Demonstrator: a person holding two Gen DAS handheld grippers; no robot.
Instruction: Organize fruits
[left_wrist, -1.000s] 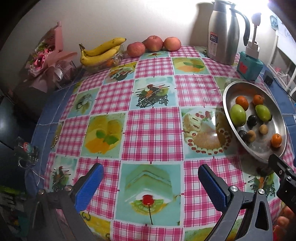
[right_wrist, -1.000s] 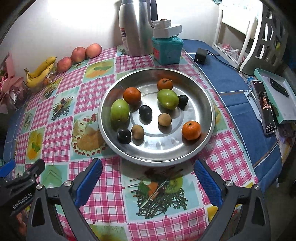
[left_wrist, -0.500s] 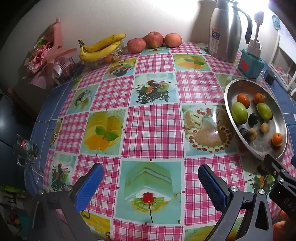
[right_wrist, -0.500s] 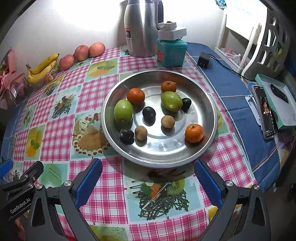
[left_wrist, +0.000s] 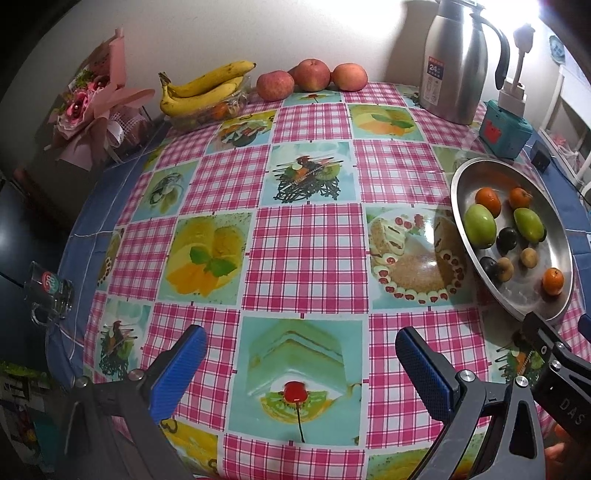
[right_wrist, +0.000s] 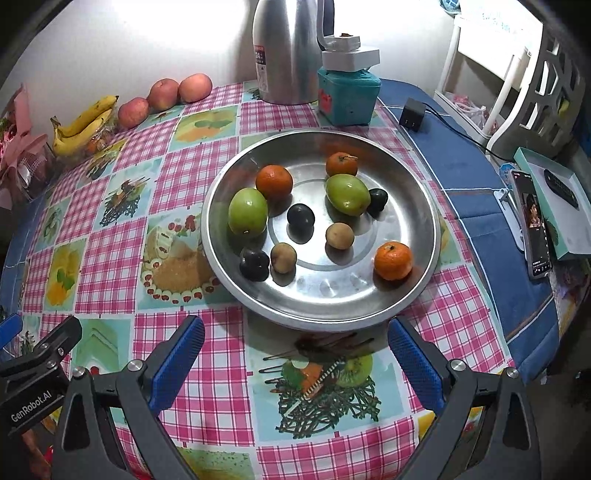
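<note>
A round steel tray (right_wrist: 424, 206) (left_wrist: 461, 184) holds several fruits: three oranges, one at front right (right_wrist: 392, 260), two green fruits, one at left (right_wrist: 248, 211), dark plums (right_wrist: 301, 218) and small brown fruits (right_wrist: 340, 235). My right gripper (right_wrist: 295, 354) is open and empty, just in front of the tray's near rim. My left gripper (left_wrist: 301, 358) is open and empty over the tablecloth, left of the tray. Bananas (left_wrist: 207, 88) (right_wrist: 83, 123) and three apples (left_wrist: 312, 75) (right_wrist: 164, 94) lie at the table's back edge.
A steel thermos jug (right_wrist: 286, 51) (left_wrist: 456, 62) and a teal box (right_wrist: 349, 96) stand behind the tray. A pink bouquet (left_wrist: 88, 107) is at the back left, a glass mug (left_wrist: 50, 291) at the left edge. A phone (right_wrist: 533, 221) and a box lie at right.
Both grippers have drawn back and risen slightly, so the table and tray sit a little farther away. Nothing was taken hold of or moved.
</note>
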